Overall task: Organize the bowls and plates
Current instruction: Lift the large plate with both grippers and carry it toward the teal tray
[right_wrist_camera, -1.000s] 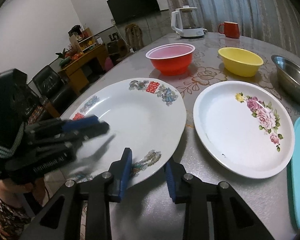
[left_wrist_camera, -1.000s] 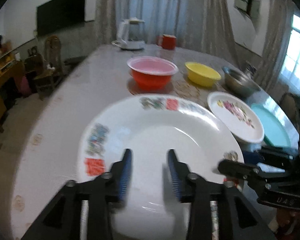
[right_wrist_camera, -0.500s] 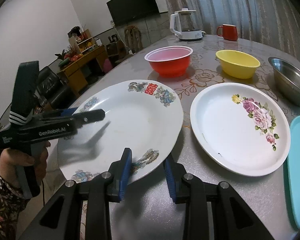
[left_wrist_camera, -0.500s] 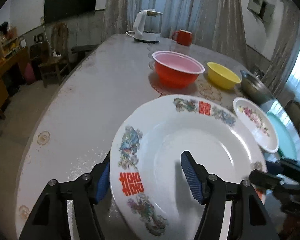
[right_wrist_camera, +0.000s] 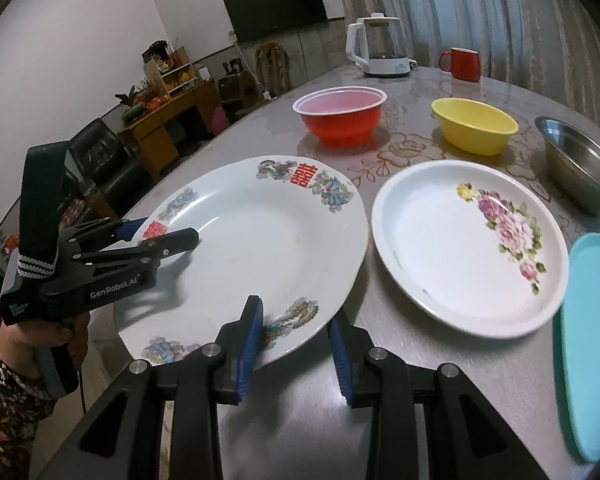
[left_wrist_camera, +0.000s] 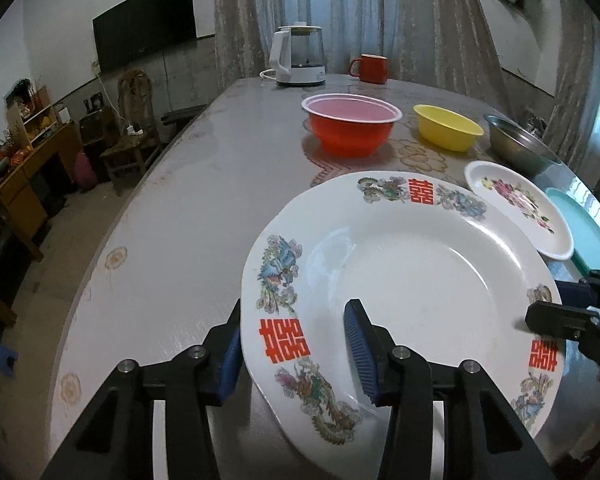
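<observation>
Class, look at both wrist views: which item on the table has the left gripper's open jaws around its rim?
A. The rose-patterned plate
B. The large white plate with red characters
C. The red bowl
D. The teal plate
B: the left gripper straddles the rim of the large white plate, jaws open.

Big white plate (right_wrist_camera: pixel 268 248) with red characters sits at the tabletop's near edge, overhanging slightly. Just right: rose-patterned plate (right_wrist_camera: pixel 452 248), then teal plate (right_wrist_camera: pixel 592 340). Behind them, red bowl (right_wrist_camera: pixel 340 118), yellow bowl (right_wrist_camera: pixel 474 126), steel bowl (right_wrist_camera: pixel 580 160), all upright.
</observation>
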Motion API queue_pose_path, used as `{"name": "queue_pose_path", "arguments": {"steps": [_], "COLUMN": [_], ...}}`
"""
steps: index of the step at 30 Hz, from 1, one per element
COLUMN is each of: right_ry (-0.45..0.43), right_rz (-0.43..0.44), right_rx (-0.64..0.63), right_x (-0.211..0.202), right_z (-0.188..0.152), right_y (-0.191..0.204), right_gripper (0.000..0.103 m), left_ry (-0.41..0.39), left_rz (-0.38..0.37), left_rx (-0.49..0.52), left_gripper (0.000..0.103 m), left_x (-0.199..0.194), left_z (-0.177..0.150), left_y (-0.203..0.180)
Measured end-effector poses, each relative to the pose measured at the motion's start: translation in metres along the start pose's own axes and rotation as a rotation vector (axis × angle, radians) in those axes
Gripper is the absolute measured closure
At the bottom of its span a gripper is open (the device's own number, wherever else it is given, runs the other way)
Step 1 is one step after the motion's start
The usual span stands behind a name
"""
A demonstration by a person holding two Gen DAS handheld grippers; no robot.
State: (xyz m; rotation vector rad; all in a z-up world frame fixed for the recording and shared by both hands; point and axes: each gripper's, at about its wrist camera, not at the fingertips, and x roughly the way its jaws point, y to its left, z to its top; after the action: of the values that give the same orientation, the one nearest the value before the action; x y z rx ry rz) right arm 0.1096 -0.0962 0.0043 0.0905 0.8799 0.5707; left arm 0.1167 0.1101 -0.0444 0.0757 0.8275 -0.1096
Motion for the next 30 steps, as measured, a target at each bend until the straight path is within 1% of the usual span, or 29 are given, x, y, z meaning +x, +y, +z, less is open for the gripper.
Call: {"name": "queue_pose_path", "arguments": {"steps": [6, 10, 14, 17, 20, 21, 23, 25, 27, 29, 30], "right_ry": [0.035, 0.082, 0.065, 0.033, 0.009, 0.008, 0.008, 0.008, 0.003, -0.012, -0.018], "right_rz": [0.007, 0.083, 0.094, 0.070, -0.019, -0.028, -0.037, -0.019, -0.003, -0.016, -0.050], "right_rx": [-0.019, 0.018, 0.026, 0.056, 0.023, 0.011, 0.005, 0.021, 0.037, 0.008, -0.030], "right_x": [-0.018, -0.025, -0.031, -0.031, -0.029, -0.028, -0.025, -0.020, -0.017, -0.016, -0.015], "right_z": [-0.017, -0.029, -0.037, -0.035, -0.032, -0.031, -0.031, -0.031, -0.033, -0.032, -0.033], "right_y": [-0.008, -0.016, -0.021, -0.027, -0.025, -0.024, -0.021, -0.023, -0.023, -0.020, -0.015], "right_gripper": [0.069, 0.069, 0.069, 0.070, 0.069, 0.069, 0.069, 0.069, 0.071, 0.072, 0.071], "left_ry": [0.002, 0.010, 0.001, -0.011, -0.007, -0.020, -0.031, -0.034, -0.045, -0.054, -0.057], "left_rz": [-0.042, -0.096, -0.119, -0.140, -0.118, -0.103, -0.106, -0.125, -0.129, -0.120, -0.115], "left_rx": [-0.031, -0.037, -0.013, -0.017, 0.034, 0.053, 0.057, 0.033, 0.020, 0.020, 0.027], "left_gripper": [0.055, 0.054, 0.053, 0.053, 0.048, 0.044, 0.041, 0.042, 0.044, 0.044, 0.044], "left_x": [-0.020, -0.034, -0.036, -0.032, -0.023, -0.023, -0.021, -0.020, -0.020, -0.022, -0.024], "left_z": [-0.020, -0.033, -0.035, -0.030, -0.027, -0.028, -0.028, -0.028, -0.031, -0.033, -0.034], "left_y": [-0.018, -0.030, -0.034, -0.030, -0.035, -0.038, -0.040, -0.037, -0.036, -0.037, -0.039]}}
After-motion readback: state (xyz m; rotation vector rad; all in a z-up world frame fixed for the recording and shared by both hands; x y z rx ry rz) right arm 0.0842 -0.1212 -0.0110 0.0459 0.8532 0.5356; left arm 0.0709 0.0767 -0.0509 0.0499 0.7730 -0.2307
